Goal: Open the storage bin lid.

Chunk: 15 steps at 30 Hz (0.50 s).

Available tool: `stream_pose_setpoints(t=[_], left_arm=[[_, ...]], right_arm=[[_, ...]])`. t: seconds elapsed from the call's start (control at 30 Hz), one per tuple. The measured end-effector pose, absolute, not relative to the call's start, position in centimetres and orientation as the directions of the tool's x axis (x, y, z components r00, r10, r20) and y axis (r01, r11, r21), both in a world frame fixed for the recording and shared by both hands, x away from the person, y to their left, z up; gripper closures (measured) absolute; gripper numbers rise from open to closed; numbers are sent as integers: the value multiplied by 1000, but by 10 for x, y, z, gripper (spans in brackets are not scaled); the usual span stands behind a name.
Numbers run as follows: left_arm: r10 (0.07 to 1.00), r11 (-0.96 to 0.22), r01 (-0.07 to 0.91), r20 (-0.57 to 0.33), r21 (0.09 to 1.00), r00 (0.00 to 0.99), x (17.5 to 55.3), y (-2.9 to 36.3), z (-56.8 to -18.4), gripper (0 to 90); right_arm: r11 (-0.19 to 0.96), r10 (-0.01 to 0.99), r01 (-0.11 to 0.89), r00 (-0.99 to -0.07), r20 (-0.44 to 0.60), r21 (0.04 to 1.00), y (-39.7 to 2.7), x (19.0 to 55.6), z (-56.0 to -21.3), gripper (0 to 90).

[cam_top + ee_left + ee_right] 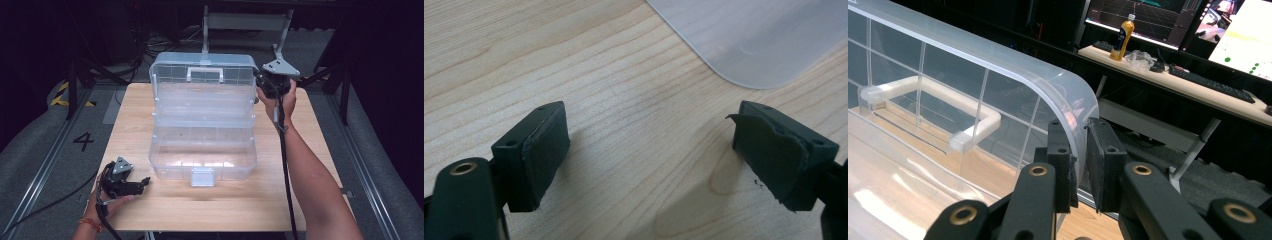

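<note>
High view: clear plastic storage box (pixel 202 122) sits open mid-desk (pixel 145 210), lid (pixel 202 75) standing up at the far side with its white handle (pixel 204 74) facing the camera, white latch (pixel 202 176) on the near wall. Right tongs (pixel 264 86) are at the lid's right edge, held from behind by the right hand (pixel 278 102). Left tongs (pixel 145 182) lie low on the desk at the near left, just beside the box's front-left corner, not touching it, with the left hand (pixel 112 202) under them.

Left gripper view: left tongs (pixel 649 155) stand wide apart over bare wood, nothing between the pads (pixel 544 150). A rounded corner of the clear box (pixel 754 40) shows at top right, apart from the jaws.

Right gripper view: right tongs (pixel 1079 167) are clamped tight on the lid's curved edge (pixel 1075 112), plastic wall pinched between the two pads (pixel 1098 165). Handle (pixel 928 102) visible through the lid at left. Behind, a second desk (pixel 1193 85) with a yellow bottle (pixel 1123 37), keyboards and monitors (pixel 1148 20).
</note>
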<state>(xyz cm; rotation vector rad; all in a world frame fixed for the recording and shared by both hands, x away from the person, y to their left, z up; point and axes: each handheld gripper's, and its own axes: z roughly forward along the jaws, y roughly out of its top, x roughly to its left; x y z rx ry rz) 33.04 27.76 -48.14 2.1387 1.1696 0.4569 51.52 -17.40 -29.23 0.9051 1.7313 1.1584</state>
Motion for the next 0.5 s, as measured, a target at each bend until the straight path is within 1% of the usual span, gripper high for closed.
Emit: stream_pose_setpoints(t=[0.5], left_arm=[[841,-390,615,-7,685,541,330,278,-481,156]], right_arm=[[340,882,119,-384,-272,933,-173,531,-293,833]])
